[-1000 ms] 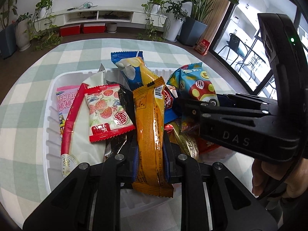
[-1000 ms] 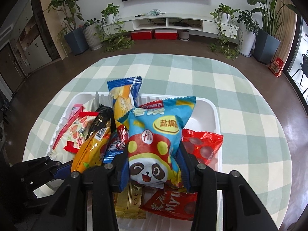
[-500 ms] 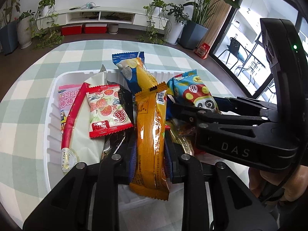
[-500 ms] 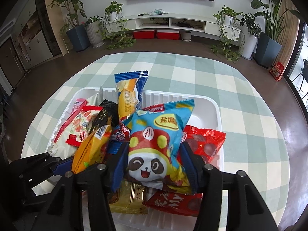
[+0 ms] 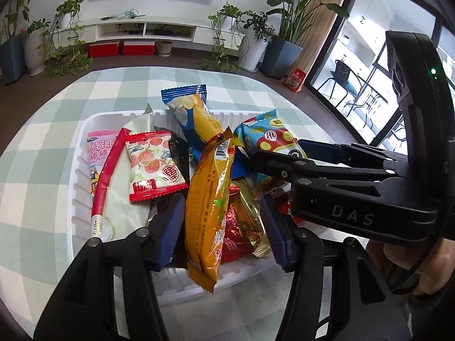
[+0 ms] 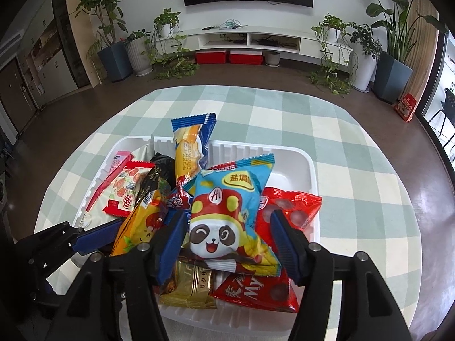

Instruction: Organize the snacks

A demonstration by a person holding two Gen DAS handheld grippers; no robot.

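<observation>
A white tray (image 6: 311, 170) sits on the counter (image 6: 355, 170), which is covered by a green and white checked cloth, and every snack lies inside or leans on that tray.

The left tool (image 5: 221, 227) hangs over the tray's near edge. Its jaws are opening, and the long orange packet (image 5: 207, 207) lies between the blue pads with a gap on both sides, its lower end hanging over the tray's near rim.

The right tool (image 6: 227, 244) hangs over the same near edge, just beside the left one. Its jaws are opening too, and the blue panda bag (image 6: 227, 216) lies between them, resting on the pile, with the pads clear of it.

At the tray's left side lie a strawberry packet (image 5: 150, 167) and a red stick (image 5: 109, 170) on a pale wrapper. A blue and yellow bar (image 6: 190, 147) leans against the tray's far wall. A red bag (image 6: 290, 207) lies at the tray's right side, and a gold packet (image 6: 190, 287) lies at its near rim under the panda bag.
</observation>
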